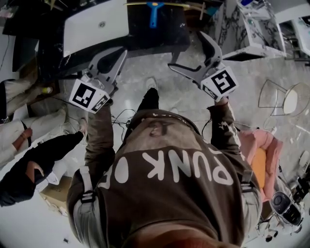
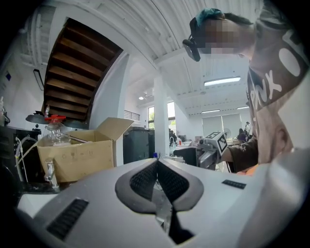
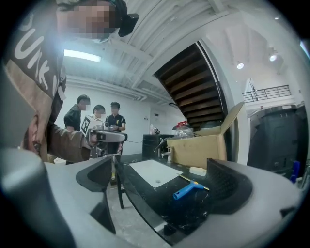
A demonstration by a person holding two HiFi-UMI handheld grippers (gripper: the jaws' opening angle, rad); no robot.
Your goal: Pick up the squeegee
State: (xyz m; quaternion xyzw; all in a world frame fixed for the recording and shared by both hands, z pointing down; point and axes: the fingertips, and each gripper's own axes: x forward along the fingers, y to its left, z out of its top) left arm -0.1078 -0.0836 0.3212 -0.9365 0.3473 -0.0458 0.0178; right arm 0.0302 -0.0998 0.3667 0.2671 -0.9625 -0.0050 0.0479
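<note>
The squeegee (image 1: 153, 12), blue-handled with a yellow blade, lies on the black table (image 1: 160, 41) at the top of the head view, to the right of a white sink basin (image 1: 94, 24). In the right gripper view the squeegee (image 3: 187, 190) shows between the wide-apart jaws, still some way beyond them. My right gripper (image 1: 186, 51) hangs open in front of the table edge, holding nothing. My left gripper (image 1: 122, 51) hovers at the table's near edge by the basin; in its own view the left gripper (image 2: 156, 164) has its pads pressed together with nothing between them.
A cardboard box (image 3: 198, 145) and a glass jar (image 2: 54, 133) stand at the table's far side, with a small white block (image 3: 197, 170) near the squeegee. Three people (image 3: 99, 121) stand in the background. A seated person (image 1: 29, 164) is at my left, a wire chair (image 1: 281, 97) at my right.
</note>
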